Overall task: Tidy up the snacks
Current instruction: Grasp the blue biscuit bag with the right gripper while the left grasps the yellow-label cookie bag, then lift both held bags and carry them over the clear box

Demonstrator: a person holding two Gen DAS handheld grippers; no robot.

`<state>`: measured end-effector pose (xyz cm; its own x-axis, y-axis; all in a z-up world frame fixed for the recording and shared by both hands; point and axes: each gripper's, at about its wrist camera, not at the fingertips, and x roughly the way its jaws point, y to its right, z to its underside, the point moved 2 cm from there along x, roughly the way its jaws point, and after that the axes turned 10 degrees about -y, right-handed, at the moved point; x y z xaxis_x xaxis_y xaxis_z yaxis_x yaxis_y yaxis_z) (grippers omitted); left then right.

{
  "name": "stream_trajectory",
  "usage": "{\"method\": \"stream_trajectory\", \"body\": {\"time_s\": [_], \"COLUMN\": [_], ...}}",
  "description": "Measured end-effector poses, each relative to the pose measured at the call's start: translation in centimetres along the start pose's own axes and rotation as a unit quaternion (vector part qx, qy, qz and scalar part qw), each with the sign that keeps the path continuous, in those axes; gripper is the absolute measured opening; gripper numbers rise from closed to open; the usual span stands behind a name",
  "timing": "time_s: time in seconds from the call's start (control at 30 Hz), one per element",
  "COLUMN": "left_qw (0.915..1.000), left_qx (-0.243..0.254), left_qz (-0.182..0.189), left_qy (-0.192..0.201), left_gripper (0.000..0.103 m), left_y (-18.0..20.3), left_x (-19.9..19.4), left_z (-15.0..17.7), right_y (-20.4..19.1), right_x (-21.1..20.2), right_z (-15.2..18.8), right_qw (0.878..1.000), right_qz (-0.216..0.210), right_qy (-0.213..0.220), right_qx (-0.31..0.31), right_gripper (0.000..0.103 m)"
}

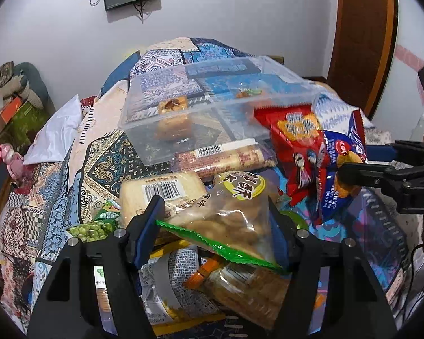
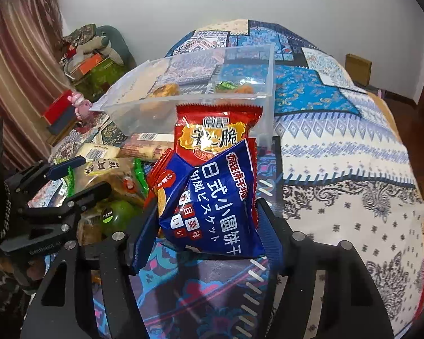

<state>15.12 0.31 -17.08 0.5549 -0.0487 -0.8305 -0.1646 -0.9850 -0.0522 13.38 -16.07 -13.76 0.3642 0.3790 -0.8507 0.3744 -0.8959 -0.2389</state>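
Snacks lie heaped on the patterned cloth (image 2: 339, 152), and ahead of both claws stands the clear plastic box (image 1: 212, 96), with a couple of small wrapped pieces inside. Between box and claws lies a long barcoded pack (image 1: 220, 158). The left gripper (image 1: 214, 220) is closed partway on a clear green-edged biscuit bag (image 1: 226, 220), its blue pads pressing both sides, above the heap. Left of it sits a green pea packet (image 1: 93, 230). The right gripper (image 2: 209, 226) pinches a blue biscuit packet (image 2: 212, 206) together with a red packet (image 2: 214, 130), held up just before the box's near wall.
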Motion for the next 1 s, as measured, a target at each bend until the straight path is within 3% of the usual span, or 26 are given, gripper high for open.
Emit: {"method": "stream_trajectory", "body": {"time_s": [0.27, 0.5, 0.77, 1.0], "left_qw": [0.9985, 0.9955, 0.9928, 0.9928], "left_qx": [-0.02, -0.042, -0.064, -0.078], "left_qz": [-0.007, -0.004, -0.008, -0.011], "left_qy": [0.05, 0.085, 0.101, 0.09], "left_gripper": [0.067, 0.067, 0.067, 0.067], "left_y": [-0.8, -1.7, -2.6, -3.3], "left_x": [-3.6, -5.4, -5.1, -2.5], "left_z": [-2.2, -5.3, -9.1, -11.2], "right_y": [0.2, 0.1, -0.3, -1.1], "right_x": [-3.4, -5.2, -5.3, -2.8], "right_z": [-1.5, -4.9, -9.3, -11.7], "right_qw": [0.999, 0.997, 0.994, 0.994], "right_qz": [0.002, 0.004, 0.001, 0.009], "right_qy": [0.041, 0.082, 0.113, 0.107], "right_qx": [0.002, -0.003, -0.009, -0.017], "right_gripper": [0.062, 0.062, 0.062, 0.062]}}
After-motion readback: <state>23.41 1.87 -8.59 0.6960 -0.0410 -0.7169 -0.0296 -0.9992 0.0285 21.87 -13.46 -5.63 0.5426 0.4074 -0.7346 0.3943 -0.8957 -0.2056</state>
